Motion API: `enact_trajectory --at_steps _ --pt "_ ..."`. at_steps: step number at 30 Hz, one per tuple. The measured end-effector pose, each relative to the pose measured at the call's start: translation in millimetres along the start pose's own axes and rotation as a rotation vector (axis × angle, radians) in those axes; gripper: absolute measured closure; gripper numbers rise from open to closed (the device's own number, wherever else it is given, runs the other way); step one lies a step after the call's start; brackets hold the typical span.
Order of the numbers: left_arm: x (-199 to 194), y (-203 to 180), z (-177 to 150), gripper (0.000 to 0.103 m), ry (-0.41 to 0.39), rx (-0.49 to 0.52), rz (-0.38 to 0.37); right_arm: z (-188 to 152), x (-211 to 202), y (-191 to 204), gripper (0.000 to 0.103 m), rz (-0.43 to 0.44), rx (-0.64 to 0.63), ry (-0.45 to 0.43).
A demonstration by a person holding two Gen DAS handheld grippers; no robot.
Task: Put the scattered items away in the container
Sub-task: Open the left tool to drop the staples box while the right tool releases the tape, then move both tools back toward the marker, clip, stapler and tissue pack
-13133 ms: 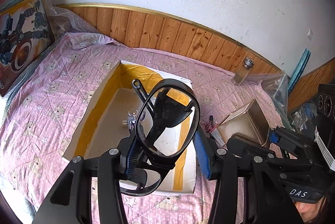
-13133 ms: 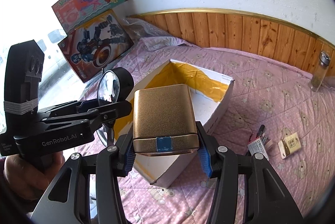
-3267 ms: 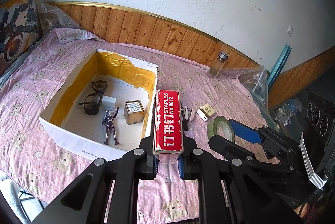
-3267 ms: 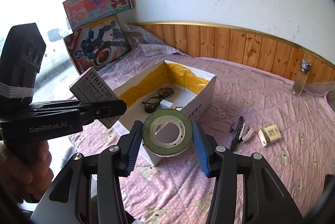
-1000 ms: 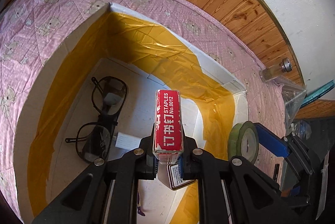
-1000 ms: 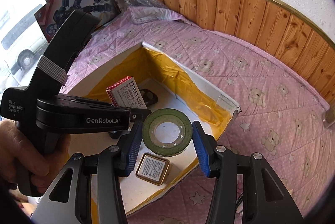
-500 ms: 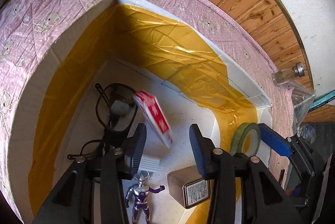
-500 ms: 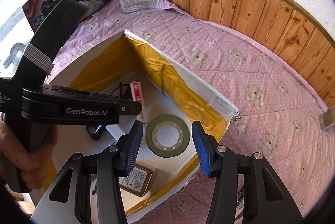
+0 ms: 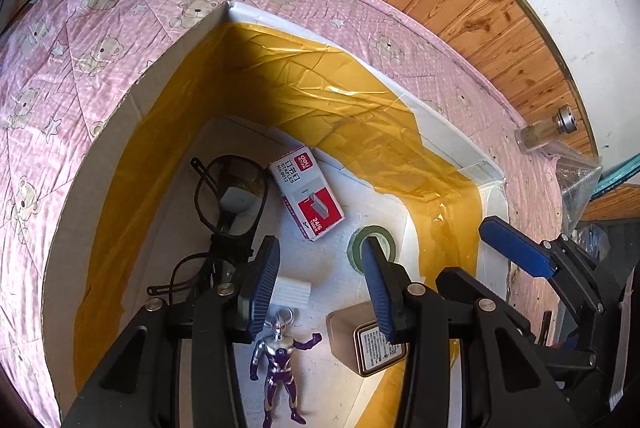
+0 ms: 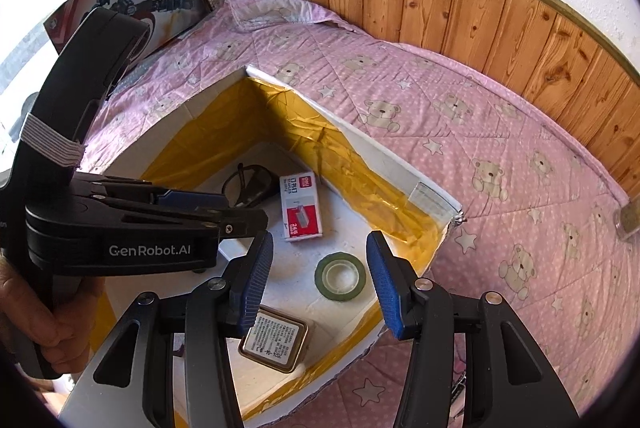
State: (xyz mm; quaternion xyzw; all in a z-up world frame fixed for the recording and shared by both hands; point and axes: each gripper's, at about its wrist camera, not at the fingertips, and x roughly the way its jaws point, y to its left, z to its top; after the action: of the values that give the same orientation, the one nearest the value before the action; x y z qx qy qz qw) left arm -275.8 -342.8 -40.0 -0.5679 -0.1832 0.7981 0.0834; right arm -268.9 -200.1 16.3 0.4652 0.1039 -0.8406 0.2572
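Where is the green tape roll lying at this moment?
In the right wrist view, the green tape roll lies flat on the box floor, between the staples box and the gold tin, near the right wall.

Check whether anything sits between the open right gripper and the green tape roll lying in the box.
Nothing visible does. The right gripper hangs open directly over the tape roll, which lies flat on the box floor. The staples box and gold tin lie apart from it, off to the sides.

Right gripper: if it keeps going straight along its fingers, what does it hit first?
Most likely the green tape roll lying flat on the box floor, between the open right gripper fingers. Depth is unclear.
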Motion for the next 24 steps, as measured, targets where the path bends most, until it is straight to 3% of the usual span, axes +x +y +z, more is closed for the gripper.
enact_trajectory --at_steps 10,24 --pt "-20 -8 -21 0.059 -0.031 0.052 0.051 -13 -23 5 0.051 0.036 0.045 -0.016" --pt "-71 -23 -71 0.059 -0.104 0.146 0.107 -59 -72 33 0.051 0.114 0.086 -0.073"
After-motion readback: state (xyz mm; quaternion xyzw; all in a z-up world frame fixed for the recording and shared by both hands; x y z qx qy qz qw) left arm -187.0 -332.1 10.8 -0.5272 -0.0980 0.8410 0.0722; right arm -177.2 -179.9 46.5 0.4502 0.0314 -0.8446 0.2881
